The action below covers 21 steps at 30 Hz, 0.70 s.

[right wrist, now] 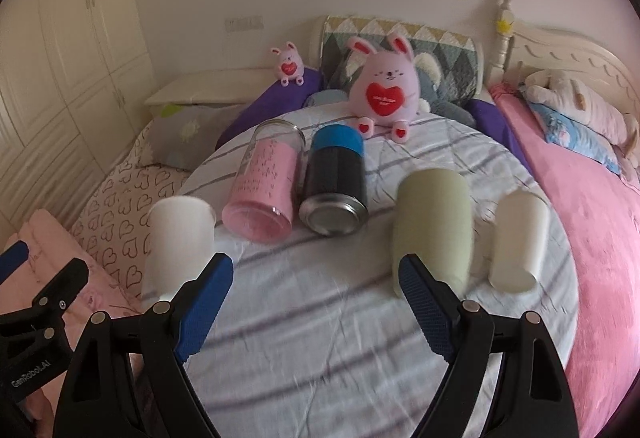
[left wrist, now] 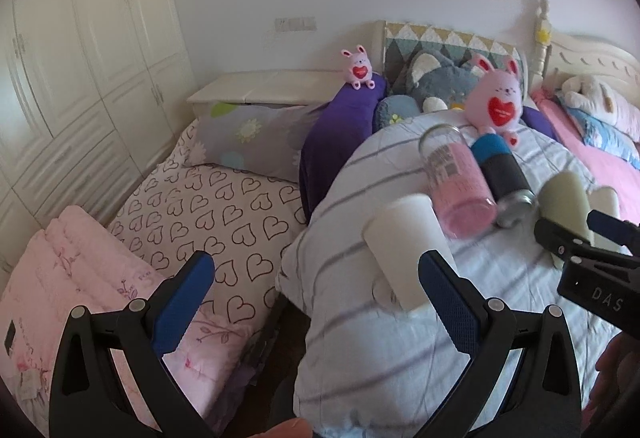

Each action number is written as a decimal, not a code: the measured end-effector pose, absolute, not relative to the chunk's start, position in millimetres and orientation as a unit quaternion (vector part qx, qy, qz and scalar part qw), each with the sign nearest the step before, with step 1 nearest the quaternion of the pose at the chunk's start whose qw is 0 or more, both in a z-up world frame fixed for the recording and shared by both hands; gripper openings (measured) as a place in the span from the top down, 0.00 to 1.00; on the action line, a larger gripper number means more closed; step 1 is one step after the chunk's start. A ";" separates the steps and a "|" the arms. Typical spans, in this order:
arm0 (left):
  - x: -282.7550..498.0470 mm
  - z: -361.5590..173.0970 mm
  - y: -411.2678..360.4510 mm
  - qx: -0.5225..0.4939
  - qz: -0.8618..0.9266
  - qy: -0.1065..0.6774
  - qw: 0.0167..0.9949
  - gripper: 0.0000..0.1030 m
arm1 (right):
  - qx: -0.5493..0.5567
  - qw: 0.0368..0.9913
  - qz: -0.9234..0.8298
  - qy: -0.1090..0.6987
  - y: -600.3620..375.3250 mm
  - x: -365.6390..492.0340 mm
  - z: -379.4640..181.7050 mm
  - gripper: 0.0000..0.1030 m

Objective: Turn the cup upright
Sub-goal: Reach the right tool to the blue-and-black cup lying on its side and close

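Several cups lie or stand on a striped white round cushion [right wrist: 320, 318]. A white cup [right wrist: 178, 238] stands at the left, wide end up; it also shows in the left wrist view [left wrist: 408, 250]. A pink glass cup [right wrist: 264, 190] and a black cup with a blue top [right wrist: 336, 186] lie on their sides. A pale green cup [right wrist: 434, 222] and a cream cup [right wrist: 518, 242] sit at the right. My right gripper [right wrist: 316, 310] is open and empty, in front of the cups. My left gripper [left wrist: 316, 302] is open and empty, its right finger just in front of the white cup.
A big pink plush rabbit [right wrist: 384, 90] sits behind the cups, a small one [right wrist: 289, 66] further back. Pillows, a heart-print quilt [left wrist: 224, 214] and a folded pink blanket [left wrist: 80, 278] lie left. A pink bed [right wrist: 592, 222] is right. White wardrobes [left wrist: 80, 58] line the left wall.
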<state>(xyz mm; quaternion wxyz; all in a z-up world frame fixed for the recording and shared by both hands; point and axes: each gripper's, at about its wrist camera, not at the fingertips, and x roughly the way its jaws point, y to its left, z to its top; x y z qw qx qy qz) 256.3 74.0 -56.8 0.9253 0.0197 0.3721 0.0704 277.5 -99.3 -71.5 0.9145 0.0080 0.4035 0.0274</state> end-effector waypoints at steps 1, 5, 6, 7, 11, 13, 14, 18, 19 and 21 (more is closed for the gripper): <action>264.6 -57.3 75.0 0.018 0.070 0.375 0.924 0.00 | 0.006 0.912 0.027 0.409 -98.1 286.9 -73.6 0.17; 297.8 -62.1 77.9 0.015 0.068 0.382 0.921 0.00 | 0.007 0.904 0.024 0.428 -98.1 322.3 -80.2 0.17; 306.3 -64.0 78.6 0.014 0.066 0.386 0.920 0.00 | 0.008 0.902 0.022 0.432 -99.1 331.0 -81.9 0.17; 313.2 -66.5 79.2 0.013 0.065 0.388 0.919 0.00 | 0.010 0.900 0.020 0.436 -100.4 340.0 -83.6 0.17; 339.8 -75.1 82.3 0.008 0.063 0.399 0.915 0.00 | 0.020 0.891 0.016 0.453 -106.0 371.8 -91.3 0.17; 350.8 -80.3 82.5 0.007 0.063 0.405 0.912 0.00 | 0.019 0.886 0.014 0.463 -106.9 383.7 -97.3 0.17; 355.0 -82.6 82.1 0.007 0.063 0.408 0.911 0.00 | 0.018 0.884 0.013 0.467 -107.8 388.3 -99.6 0.17; 370.6 -92.3 83.4 0.005 0.063 0.417 0.907 0.00 | 0.015 0.874 0.007 0.486 -110.2 406.1 -112.5 0.18; 374.4 -94.5 83.2 0.005 0.062 0.419 0.906 0.00 | 0.016 0.870 0.007 0.493 -111.2 410.6 -117.0 0.18; 379.9 -98.3 82.1 0.006 0.063 0.423 0.904 0.00 | -0.001 0.869 -0.003 0.496 -109.0 415.7 -121.5 0.21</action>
